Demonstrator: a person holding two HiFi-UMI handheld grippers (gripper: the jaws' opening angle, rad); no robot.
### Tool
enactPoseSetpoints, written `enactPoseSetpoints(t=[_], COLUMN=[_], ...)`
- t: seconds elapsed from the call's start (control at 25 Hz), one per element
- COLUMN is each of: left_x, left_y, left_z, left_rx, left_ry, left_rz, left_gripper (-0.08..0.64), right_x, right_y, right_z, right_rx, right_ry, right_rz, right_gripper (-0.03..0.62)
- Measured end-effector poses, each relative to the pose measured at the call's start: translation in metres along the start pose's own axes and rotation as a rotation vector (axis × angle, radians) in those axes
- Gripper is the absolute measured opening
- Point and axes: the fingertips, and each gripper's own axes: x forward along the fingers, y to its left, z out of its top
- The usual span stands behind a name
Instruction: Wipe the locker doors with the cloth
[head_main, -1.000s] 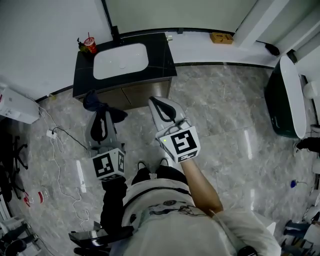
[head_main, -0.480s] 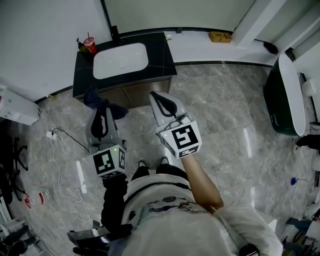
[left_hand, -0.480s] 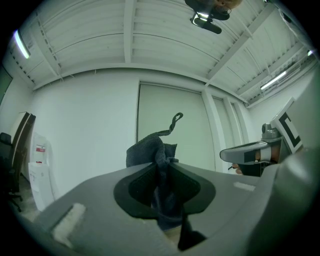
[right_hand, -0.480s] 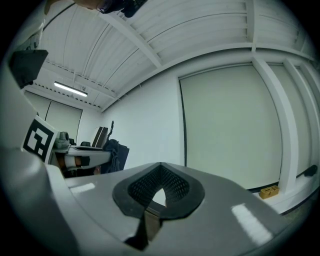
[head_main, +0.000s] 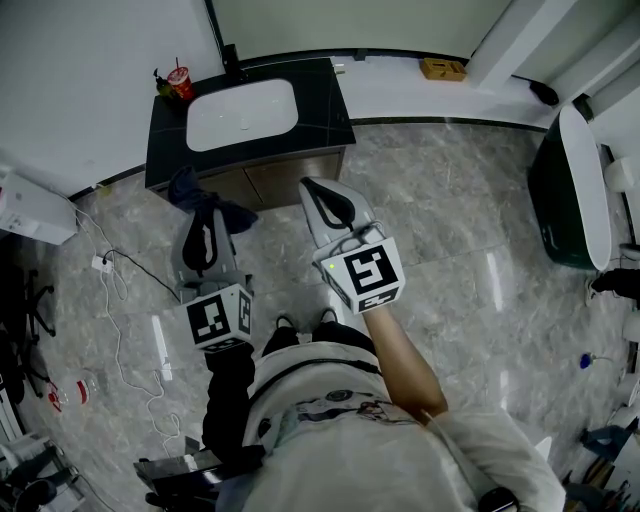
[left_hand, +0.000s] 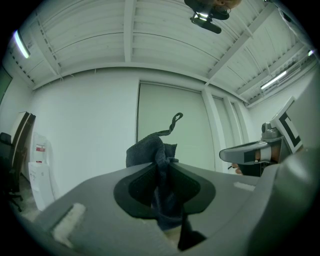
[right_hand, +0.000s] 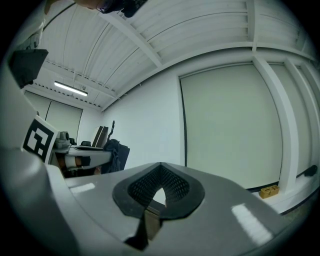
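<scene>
Above marbled floor (head_main: 450, 260), left claw (left_hand: 162, 167) pinching dark crumpled cloth (left_hand: 146, 150) — right claw (right_hand: 160, 172) closed, empty

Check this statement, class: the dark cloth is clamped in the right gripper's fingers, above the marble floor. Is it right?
No. The dark cloth is clamped in the fingers of the left gripper, not the right gripper, above the marble floor. The left gripper view shows it.

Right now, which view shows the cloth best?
The left gripper view: the dark cloth sits at the centre, pinched between the left gripper's jaws. The head view shows it only as a small dark bundle at that gripper's tip; the right gripper view catches a dark patch at the left.
</scene>
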Motion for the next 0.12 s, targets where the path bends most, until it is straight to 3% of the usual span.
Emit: enactPoseSetpoints(t=[0.12], left_x=[0.0010], left_y=[-0.0022], left_z=[-0.0010], left_rx=[-0.003], left_ry=[0.001], left_rz=[-0.002], left_gripper=[0.069], right_x=[-0.0010], right_y=[-0.0017], right_z=[-0.0020], right_rx=[0.000], right_ry=[0.003], right_rz=[0.000], right_gripper=[0.003])
